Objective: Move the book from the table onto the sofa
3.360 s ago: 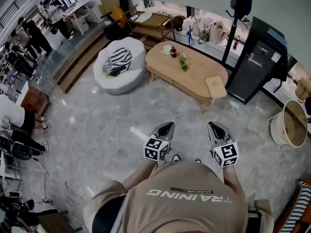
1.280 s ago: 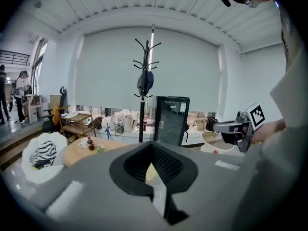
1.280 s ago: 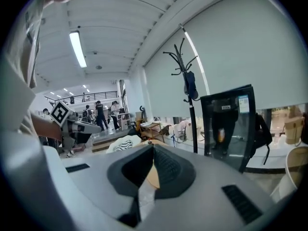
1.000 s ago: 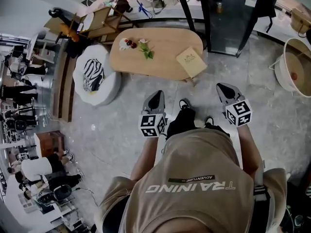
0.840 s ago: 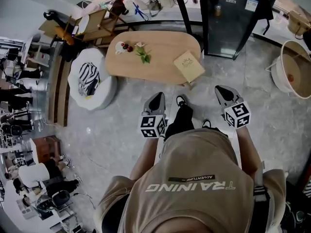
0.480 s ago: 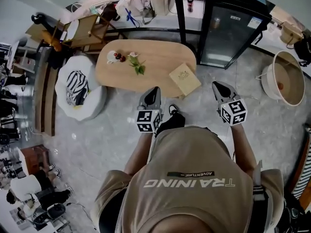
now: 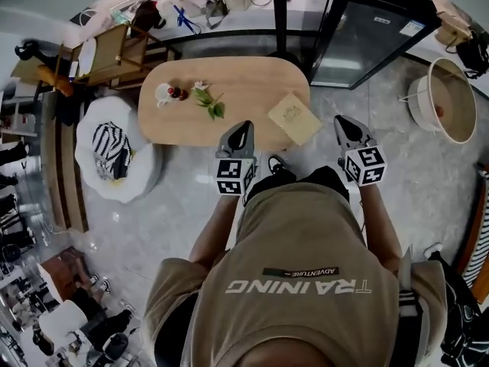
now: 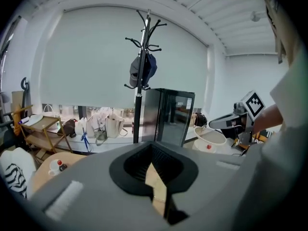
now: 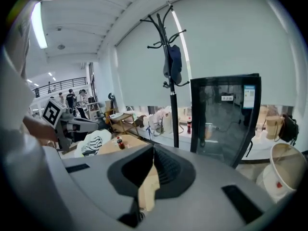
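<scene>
A tan book (image 7: 294, 118) lies flat on the right end of the oval wooden table (image 7: 244, 79). Left of the table stands the white round sofa (image 7: 145, 176) with a striped cushion (image 7: 111, 150) on it. My left gripper (image 7: 243, 127) is shut and empty, its tip over the table's near edge, left of the book. My right gripper (image 7: 341, 121) is shut and empty too, over the floor just right of the book. In each gripper view the jaws meet at the tip, left gripper (image 8: 152, 147) and right gripper (image 9: 153, 149).
A cup and a small bottle (image 7: 166, 92) and a leafy sprig (image 7: 208, 104) sit on the table's left half. Behind it stand a black glass-door cabinet (image 7: 367, 37), a coat stand (image 7: 279, 10) and a wooden rack (image 7: 114, 52). A round white tub (image 7: 451, 98) is at right.
The person has walked up to the table. Both shut grippers have moved forward; the left tip now reaches the table's near edge and the right is level with the book.
</scene>
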Motion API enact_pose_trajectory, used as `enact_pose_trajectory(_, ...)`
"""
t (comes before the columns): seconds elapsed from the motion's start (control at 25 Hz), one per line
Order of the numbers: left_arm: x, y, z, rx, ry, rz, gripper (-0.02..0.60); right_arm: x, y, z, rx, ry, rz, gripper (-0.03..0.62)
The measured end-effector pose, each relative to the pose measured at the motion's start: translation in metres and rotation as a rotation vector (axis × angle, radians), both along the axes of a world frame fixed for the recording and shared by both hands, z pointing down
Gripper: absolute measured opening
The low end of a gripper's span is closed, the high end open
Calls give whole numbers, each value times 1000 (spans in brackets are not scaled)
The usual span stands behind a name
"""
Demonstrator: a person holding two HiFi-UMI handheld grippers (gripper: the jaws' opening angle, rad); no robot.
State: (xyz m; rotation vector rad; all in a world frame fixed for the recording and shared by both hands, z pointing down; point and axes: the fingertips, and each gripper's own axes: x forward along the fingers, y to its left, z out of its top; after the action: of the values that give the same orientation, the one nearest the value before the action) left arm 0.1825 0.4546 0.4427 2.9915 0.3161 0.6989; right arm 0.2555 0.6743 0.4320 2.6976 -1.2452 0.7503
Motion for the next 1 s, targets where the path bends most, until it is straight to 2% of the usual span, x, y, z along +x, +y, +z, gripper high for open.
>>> enact_pose_trajectory(0.24,33,2,-1,-6,-2,34,-10,21,-6,21,2,-47,2,5)
enact_pose_trajectory(0.52,40,22,0,-5,-60,26,-10,44,11,61,-3,-143,-8,5)
enact_pose_trajectory(0.68,39,30,12,3,-83,7,-9,47,24,106,-23,-231,-37,6)
enact_pose_trajectory(0.88,49,52,38,9,-118,2,-11,60,41,183,-7,-323,2,6)
enact_pose_trajectory(1.0,51,65,74,9,-167,32,-10,58,42,238,-8,-387,30,6)
